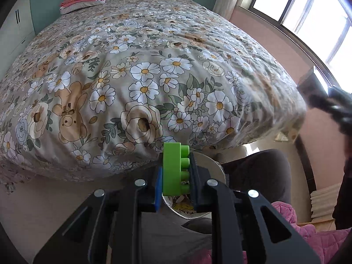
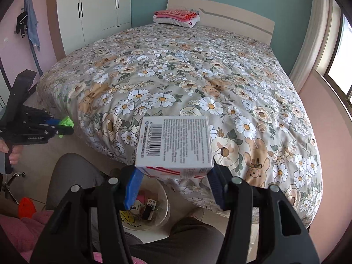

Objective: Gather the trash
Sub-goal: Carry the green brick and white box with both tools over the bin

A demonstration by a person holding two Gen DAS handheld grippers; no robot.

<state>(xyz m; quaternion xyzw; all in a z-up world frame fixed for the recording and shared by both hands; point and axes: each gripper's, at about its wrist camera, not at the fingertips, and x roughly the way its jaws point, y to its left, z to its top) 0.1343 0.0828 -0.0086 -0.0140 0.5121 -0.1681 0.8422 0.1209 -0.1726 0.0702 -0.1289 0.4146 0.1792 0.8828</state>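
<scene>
Clamped tight in the left claw [image 1: 176,173]: a green toy brick [image 1: 175,169], studs facing right, upright between the blue pads. Clenched likewise in the right claw [image 2: 173,176]: a small white carton [image 2: 173,145] with a barcode and fine print on its upper face, red stripes along its near edge, squeezed from both sides by blue pads.

Below both, on the floor between the person's dark-trousered knees [image 2: 72,176], a clear bin [image 2: 162,217] lined with a bag bearing a yellow cartoon print, already holding several small scraps and wrappers. Seen past the brick in the left wrist view as a pale rim [image 1: 211,160], directly under the claw. Beyond, a bed with a floral quilt [image 2: 176,77], apparently bare of further litter, with folded pink linen [image 2: 176,15] at the headboard.

Step in hand, by the look of it: carrying two collected pieces to the bin, both claws angled downward over it. Drop not yet made.

Next move calls for: centring each piece above the opening rather than over the rim or a knee, then parting the pads enough to let go. Brick apparently well placed already; carton wider and nearer the bin's far edge, so likely needing a small pull back toward the person before release. Better one at a time, to avoid the two claws knocking together over a narrow mouth.
</scene>
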